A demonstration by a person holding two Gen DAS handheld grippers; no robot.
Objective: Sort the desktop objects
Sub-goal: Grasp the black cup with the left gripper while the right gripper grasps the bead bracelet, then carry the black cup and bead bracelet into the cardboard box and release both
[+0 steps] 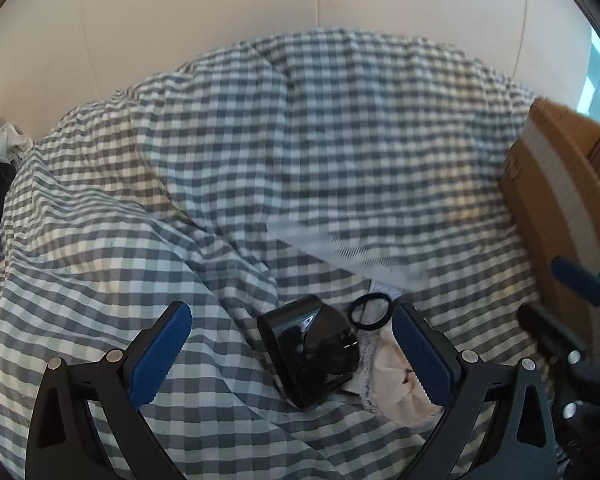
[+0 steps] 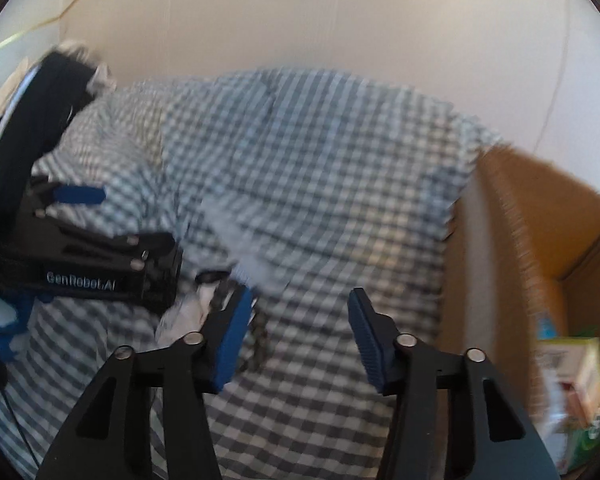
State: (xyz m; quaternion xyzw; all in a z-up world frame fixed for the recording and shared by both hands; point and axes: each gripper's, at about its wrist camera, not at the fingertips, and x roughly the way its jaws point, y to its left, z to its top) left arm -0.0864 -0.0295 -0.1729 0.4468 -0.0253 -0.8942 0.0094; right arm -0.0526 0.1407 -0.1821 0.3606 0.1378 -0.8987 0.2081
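**A:** Start at your left. What's there?

**B:** Your left gripper hangs over the checked cover with its jaws spread wide, nothing pressed between the blue pads. The glossy black object lies on the cover in the gap between them, touching neither pad (what it is, I cannot tell).

**A:** And beside it?

**B:** A thin black ring sits just beyond and to the right of that object, near your right-hand pad, with a pale cloth under it.

**A:** Further right?

**B:** Your right gripper is partly spread, empty, only checked fabric showing between its pads. A dark cord lies by its left pad. Right of everything stands the cardboard box, open, with a green-and-white carton inside.
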